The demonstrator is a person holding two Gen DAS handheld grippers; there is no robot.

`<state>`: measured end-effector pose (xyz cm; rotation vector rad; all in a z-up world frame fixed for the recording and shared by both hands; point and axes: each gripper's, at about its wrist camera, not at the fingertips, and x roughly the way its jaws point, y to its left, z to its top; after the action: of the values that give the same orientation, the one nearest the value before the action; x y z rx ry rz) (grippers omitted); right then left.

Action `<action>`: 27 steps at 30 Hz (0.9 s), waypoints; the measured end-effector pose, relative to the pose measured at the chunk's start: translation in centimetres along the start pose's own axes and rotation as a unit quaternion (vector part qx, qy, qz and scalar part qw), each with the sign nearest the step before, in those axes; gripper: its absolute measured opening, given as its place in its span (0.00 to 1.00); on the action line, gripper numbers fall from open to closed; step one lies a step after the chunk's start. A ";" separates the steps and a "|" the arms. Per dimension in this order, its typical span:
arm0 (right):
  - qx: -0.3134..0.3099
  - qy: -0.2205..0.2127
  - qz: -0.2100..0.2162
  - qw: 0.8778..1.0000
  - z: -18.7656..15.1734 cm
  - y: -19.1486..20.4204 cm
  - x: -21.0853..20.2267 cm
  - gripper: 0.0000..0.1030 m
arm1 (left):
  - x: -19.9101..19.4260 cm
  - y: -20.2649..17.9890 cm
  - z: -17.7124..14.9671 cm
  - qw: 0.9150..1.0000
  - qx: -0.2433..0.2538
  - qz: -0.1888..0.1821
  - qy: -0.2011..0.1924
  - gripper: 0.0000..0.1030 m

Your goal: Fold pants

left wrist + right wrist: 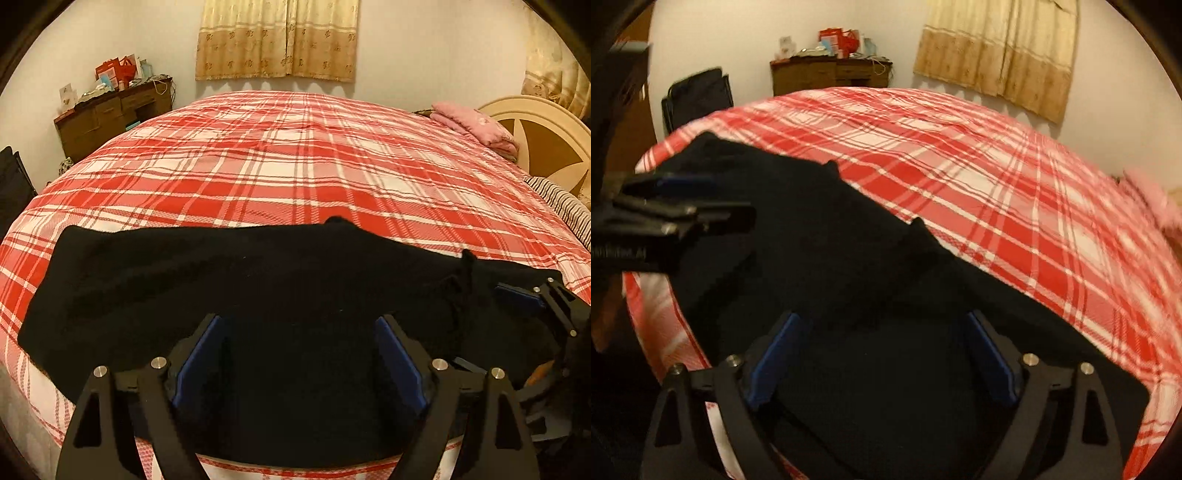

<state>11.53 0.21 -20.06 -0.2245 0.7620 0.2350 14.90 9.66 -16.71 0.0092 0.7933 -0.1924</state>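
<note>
Black pants [229, 280] spread lengthwise along the near edge of the bed [295, 162], on its red and white plaid cover, one end toward the dresser [110, 114] side, the other toward the headboard [546, 140] side. Left tool [299, 354] above the pants near their middle, blue pads spread wide, nothing between them. Right tool [882, 358] likewise spread wide over the pants, closer to the headboard end, gripping nothing; seen from the left view low beside the cloth. Drawstring [467, 273] lying on the pants between the two tools. Pink folded cloth [476, 125] beside the headboard, well apart from the pants. Curtain [277, 40] on the far wall beyond the bed.
</note>
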 end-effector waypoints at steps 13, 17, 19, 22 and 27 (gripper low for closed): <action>0.052 -0.024 0.036 0.998 0.2 -1.6 -1.3 0.91 | -1.5 3.9 0.1 0.998 -0.002 0.056 -0.007 0.83; 0.048 -0.027 0.034 0.998 0.0 -1.7 -1.2 0.91 | -3.0 7.2 0.4 0.994 0.007 0.108 -0.030 0.83; 0.061 -0.046 0.041 0.996 0.1 -2.1 -2.0 0.91 | -3.5 9.5 0.6 0.991 0.003 0.131 -0.034 0.83; 0.081 -0.079 0.055 0.992 0.5 -2.9 -3.3 0.91 | -3.9 13.7 1.1 0.985 -0.003 0.168 -0.035 0.83; 0.087 -0.092 0.066 0.990 0.7 -2.9 -3.7 0.91 | -2.3 18.2 1.3 0.991 -0.025 0.133 -0.008 0.83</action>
<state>10.21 -2.79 -16.68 0.0138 0.6102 0.3088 17.41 27.79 -15.30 0.0651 0.7725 0.0806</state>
